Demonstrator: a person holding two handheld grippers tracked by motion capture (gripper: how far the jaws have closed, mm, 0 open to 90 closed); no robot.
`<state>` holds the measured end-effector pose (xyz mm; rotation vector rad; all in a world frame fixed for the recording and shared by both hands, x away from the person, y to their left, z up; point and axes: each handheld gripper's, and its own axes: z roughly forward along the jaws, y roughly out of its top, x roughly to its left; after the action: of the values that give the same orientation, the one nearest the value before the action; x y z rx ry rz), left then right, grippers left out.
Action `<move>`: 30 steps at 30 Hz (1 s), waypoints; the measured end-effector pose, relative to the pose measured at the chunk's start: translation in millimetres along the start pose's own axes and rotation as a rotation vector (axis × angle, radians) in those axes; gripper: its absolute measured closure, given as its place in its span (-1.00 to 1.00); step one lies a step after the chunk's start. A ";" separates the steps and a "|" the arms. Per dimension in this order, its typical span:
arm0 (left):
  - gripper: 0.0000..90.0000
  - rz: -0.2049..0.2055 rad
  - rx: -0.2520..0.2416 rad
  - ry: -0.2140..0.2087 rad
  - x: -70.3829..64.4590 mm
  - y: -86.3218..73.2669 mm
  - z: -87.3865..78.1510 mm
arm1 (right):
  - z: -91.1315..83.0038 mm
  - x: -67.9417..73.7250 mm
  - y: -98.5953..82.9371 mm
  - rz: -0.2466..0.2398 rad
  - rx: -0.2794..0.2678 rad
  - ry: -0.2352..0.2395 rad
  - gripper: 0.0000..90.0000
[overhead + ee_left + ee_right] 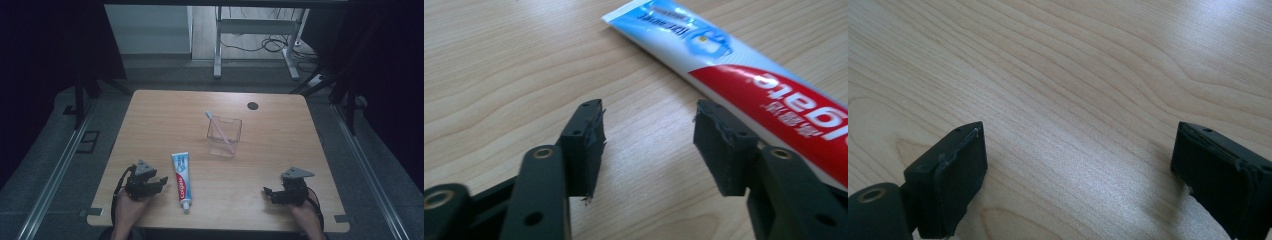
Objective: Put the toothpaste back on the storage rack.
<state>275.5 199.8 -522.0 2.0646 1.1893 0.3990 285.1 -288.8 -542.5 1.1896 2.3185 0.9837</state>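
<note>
A toothpaste tube (182,180), blue, white and red, lies flat near the table's front, cap toward the front edge. In the left gripper view the toothpaste tube (744,75) runs diagonally just beyond the right jaw. My left gripper (159,182) rests on the table left of the tube, open and holding nothing; the left gripper (649,145) has bare wood between its jaws. A clear plastic cup (224,136) stands mid-table with a pink toothbrush (218,127) leaning inside. My right gripper (267,193) sits at the front right, open wide; the right gripper (1078,165) hovers low over bare wood.
The wooden table (165,120) has a dark round grommet (252,105) near its far edge. Behind the table stand a white desk frame (255,40) and cables on the floor. Metal rails run along both sides of the table.
</note>
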 end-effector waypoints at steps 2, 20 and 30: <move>0.16 0.007 -0.012 -0.005 -1.5 2.0 -2.2 | 0.0 0.0 0.0 0.000 0.000 0.000 -0.83; 0.50 0.053 -0.043 -0.089 -22.4 23.2 -4.1 | -0.1 0.0 0.0 0.001 -0.001 -0.001 -0.82; 0.64 0.090 -0.011 -0.137 -42.8 36.1 7.2 | -0.2 0.1 -0.1 0.003 0.001 -0.002 -0.82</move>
<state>279.6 148.9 -498.0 2.1054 1.0138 0.3002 284.9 -288.8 -542.4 1.1945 2.3163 0.9827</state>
